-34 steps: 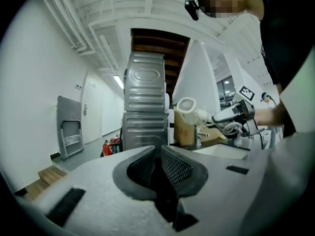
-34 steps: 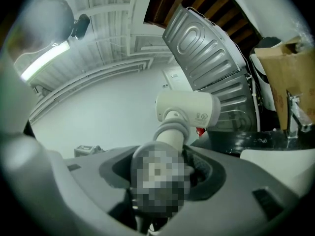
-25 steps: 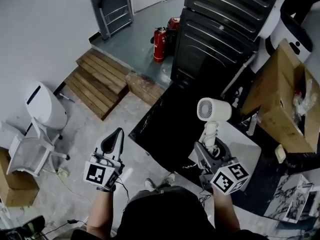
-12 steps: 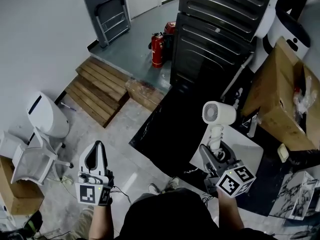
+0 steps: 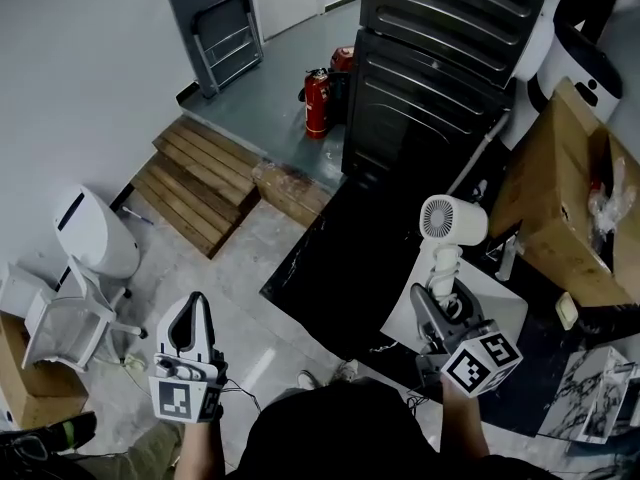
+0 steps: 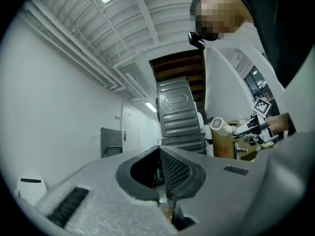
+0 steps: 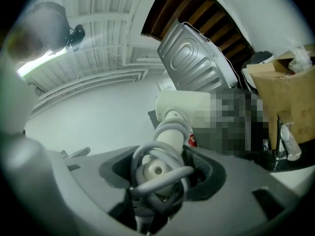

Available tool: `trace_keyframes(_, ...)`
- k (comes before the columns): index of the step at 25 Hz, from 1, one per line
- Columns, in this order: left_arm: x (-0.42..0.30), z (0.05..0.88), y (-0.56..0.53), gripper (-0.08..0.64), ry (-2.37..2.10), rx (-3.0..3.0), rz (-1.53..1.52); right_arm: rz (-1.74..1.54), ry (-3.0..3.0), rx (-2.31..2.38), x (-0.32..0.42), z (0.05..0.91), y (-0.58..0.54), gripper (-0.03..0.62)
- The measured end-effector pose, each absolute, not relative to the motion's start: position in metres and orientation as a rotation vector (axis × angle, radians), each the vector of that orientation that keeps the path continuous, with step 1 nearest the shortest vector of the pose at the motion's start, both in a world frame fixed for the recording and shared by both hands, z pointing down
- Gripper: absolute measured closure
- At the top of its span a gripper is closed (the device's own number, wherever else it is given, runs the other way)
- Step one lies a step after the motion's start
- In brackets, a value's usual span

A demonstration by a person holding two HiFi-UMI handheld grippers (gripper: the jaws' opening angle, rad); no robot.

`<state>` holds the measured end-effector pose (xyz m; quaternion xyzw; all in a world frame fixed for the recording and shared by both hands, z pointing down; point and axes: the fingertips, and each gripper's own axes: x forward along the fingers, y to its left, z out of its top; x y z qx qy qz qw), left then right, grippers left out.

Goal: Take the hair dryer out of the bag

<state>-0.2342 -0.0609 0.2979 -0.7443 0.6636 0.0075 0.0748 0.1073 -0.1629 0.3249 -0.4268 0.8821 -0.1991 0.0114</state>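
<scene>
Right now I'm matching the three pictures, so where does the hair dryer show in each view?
Head view: hair dryer right of centre, above the right gripper.
Left gripper view: hair dryer small, mid right.
Right gripper view: hair dryer centre, handle between the jaws.
Shared landmark: the cardboard box.

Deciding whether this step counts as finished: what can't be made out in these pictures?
Bag: nothing recognisable as one in any view; in the head view the right gripper and the person's torso hide what lies beneath.
Hair dryer plug: right gripper view, the cord end disappears between the jaws.
Area right of the hair dryer, right gripper view: under a mosaic patch.
Cardboard box: head view, cut by the right edge; contents unclear.
</scene>
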Motion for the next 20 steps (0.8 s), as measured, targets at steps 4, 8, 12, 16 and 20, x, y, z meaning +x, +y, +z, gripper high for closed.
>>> trace_keyframes(4,-0.23,0.296,-0.065,0.538,1.977,-2.248,0.029,-0.64,2.731,-1.322,0.108,0.32,-0.165,0.334)
trace_keyframes(8,-0.226,0.294,-0.07,0.538,1.954,-2.26,0.029,-0.604,2.729,-1.329,0.109,0.315,-0.167,0.334)
trace_keyframes(12,-0.224,0.295,-0.074,0.538,1.948,-2.273,0.047,-0.568,2.738,-1.342,0.107,0.313,-0.167,0.334)
trace_keyframes(16,-0.223,0.297,-0.077,0.538,1.944,-2.282,0.045,-0.542,2.755,-1.343,0.106,0.312,-0.167,0.334)
trace_keyframes(20,-0.222,0.296,-0.079,0.538,1.936,-2.288,0.042,-0.542,2.756,-1.338,0.103,0.311,-0.165,0.334)
